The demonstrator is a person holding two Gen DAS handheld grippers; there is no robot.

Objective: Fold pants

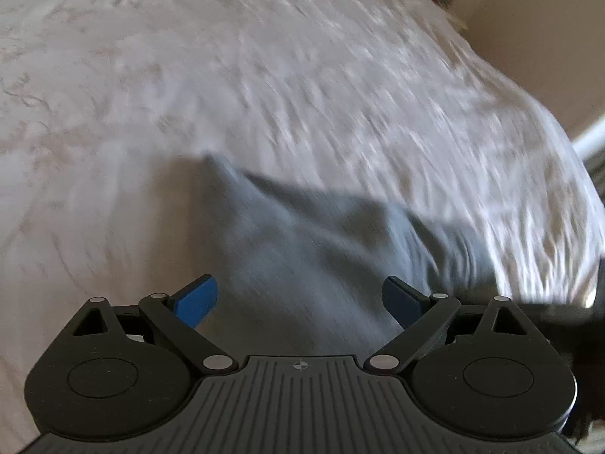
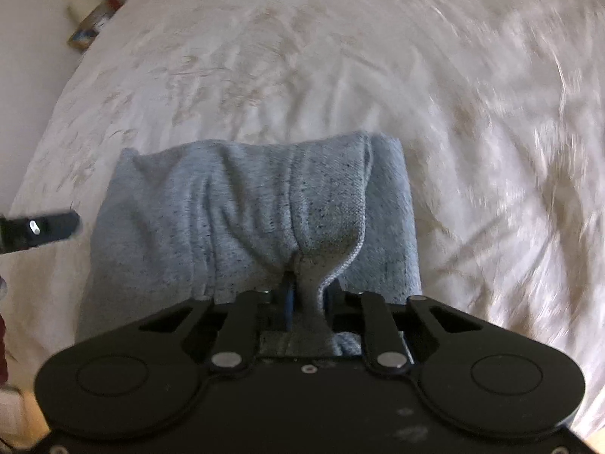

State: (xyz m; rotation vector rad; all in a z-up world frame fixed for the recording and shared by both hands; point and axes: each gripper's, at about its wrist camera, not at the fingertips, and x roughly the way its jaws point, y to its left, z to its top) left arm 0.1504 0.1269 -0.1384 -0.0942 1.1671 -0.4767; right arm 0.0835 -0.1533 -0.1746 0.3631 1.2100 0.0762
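Pants point(image 2: 257, 204) heathered grey-blue; bedspread point(image 2: 453, 113) cream, faintly patterned.

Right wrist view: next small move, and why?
Probably bring the open left gripper onto the grey knit pants beside it. The right gripper pinches their edge alone, and the cloth bunches on the white bedspread.
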